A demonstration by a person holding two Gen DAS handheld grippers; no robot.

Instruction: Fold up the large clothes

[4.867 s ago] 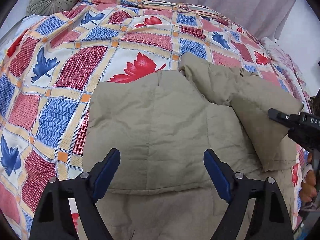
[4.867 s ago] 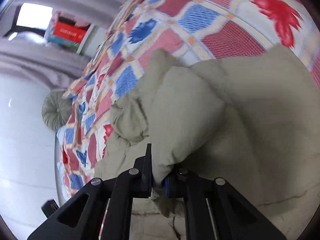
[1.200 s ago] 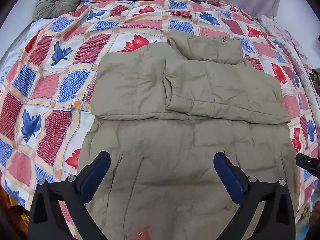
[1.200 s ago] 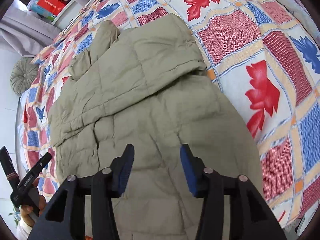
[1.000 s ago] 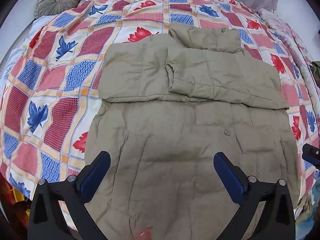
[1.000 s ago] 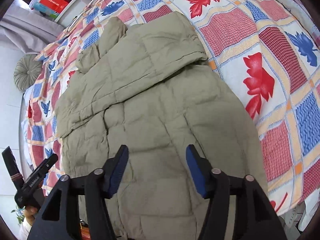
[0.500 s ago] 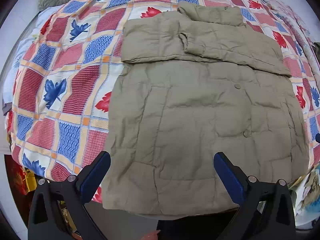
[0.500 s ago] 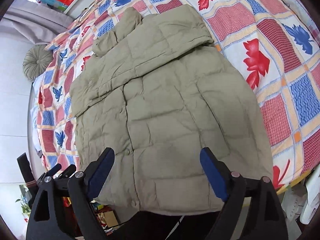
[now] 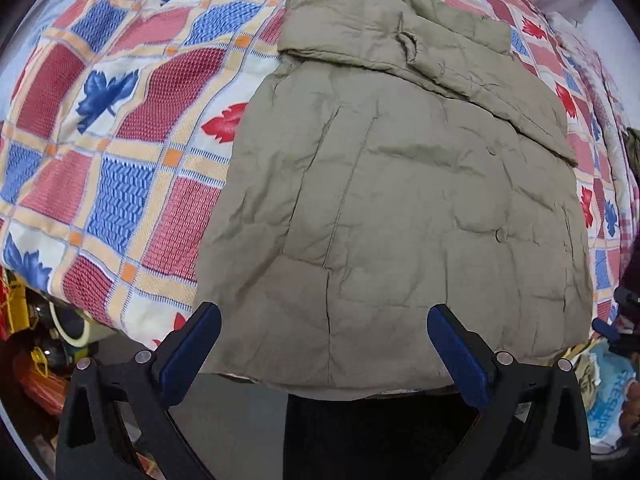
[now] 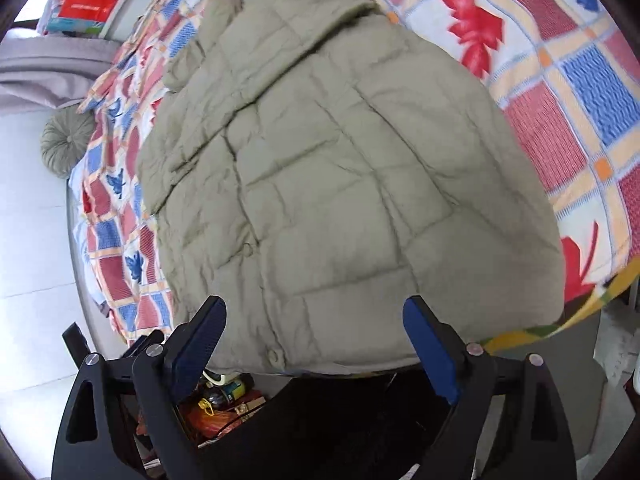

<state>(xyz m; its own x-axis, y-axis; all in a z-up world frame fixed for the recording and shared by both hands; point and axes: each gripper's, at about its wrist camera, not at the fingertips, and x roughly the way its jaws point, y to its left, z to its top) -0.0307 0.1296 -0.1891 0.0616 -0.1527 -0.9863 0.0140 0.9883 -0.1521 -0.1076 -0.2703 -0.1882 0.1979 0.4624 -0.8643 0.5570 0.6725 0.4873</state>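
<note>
A padded, quilted khaki-green jacket (image 9: 404, 208) lies flat on a bed covered by a patchwork quilt of red, blue and cream squares with maple-leaf prints (image 9: 120, 152). Its two sleeves are folded across the chest near the far end, and its hem reaches the near edge of the bed, slightly overhanging it. The left gripper (image 9: 320, 344), black with blue pads, points down above the hem towards the jacket's left corner; its jaws are spread wide with nothing between them. The right gripper (image 10: 316, 340), of the same make, looks down at a slant over the hem towards the right corner, and its jaws are likewise spread wide and empty. Neither touches the cloth. A round grey-green pleated cushion (image 10: 66, 142) sits at the far end of the bed, well apart from the jacket. Clutter on the floor below the near edge is too dim to identify. The next step is probably to pinch the hem at both corners and carry it up towards the collar. The risks: the thick, slippery padding may slide from a shallow pinch, a jaw may catch the quilt along with the hem, or uneven lifting may drag the folded sleeves out of place.
</note>
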